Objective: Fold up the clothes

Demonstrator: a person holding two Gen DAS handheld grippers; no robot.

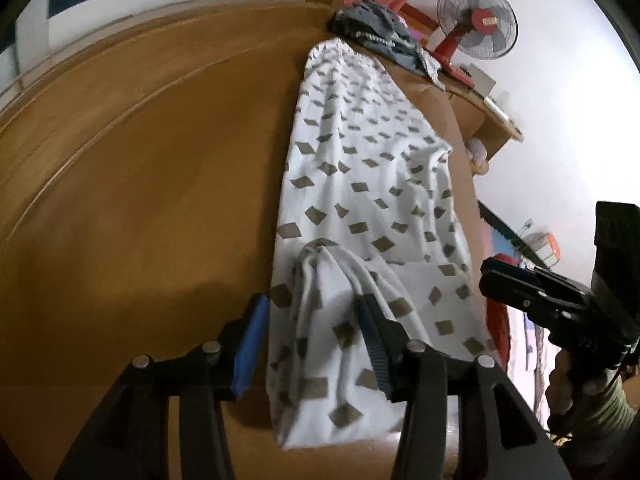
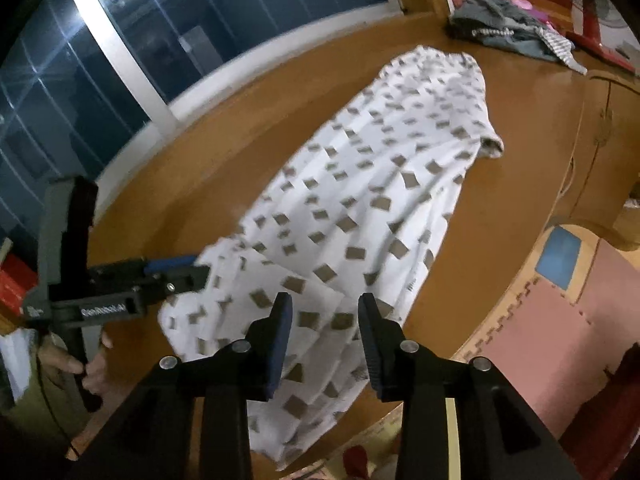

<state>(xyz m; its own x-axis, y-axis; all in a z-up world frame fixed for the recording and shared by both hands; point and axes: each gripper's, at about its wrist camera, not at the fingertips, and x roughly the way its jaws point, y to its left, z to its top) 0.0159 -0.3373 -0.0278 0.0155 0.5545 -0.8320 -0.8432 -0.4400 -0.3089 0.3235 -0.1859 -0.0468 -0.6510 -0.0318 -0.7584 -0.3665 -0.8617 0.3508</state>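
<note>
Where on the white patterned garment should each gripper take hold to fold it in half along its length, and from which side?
Probably the near hem corners of the white patterned garment, approached from the near table edge. It lies long and narrow, running away toward the clothes pile. The left gripper is open around bunched near-end cloth; the right gripper hovers open above the hem.

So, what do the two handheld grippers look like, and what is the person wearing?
Both grippers, left gripper and right gripper, are black with silver pivot bolts and blue finger pads. The left one carries white lettering, unreadable here, on its side. An olive ribbed sleeve covers the right wrist.
</note>
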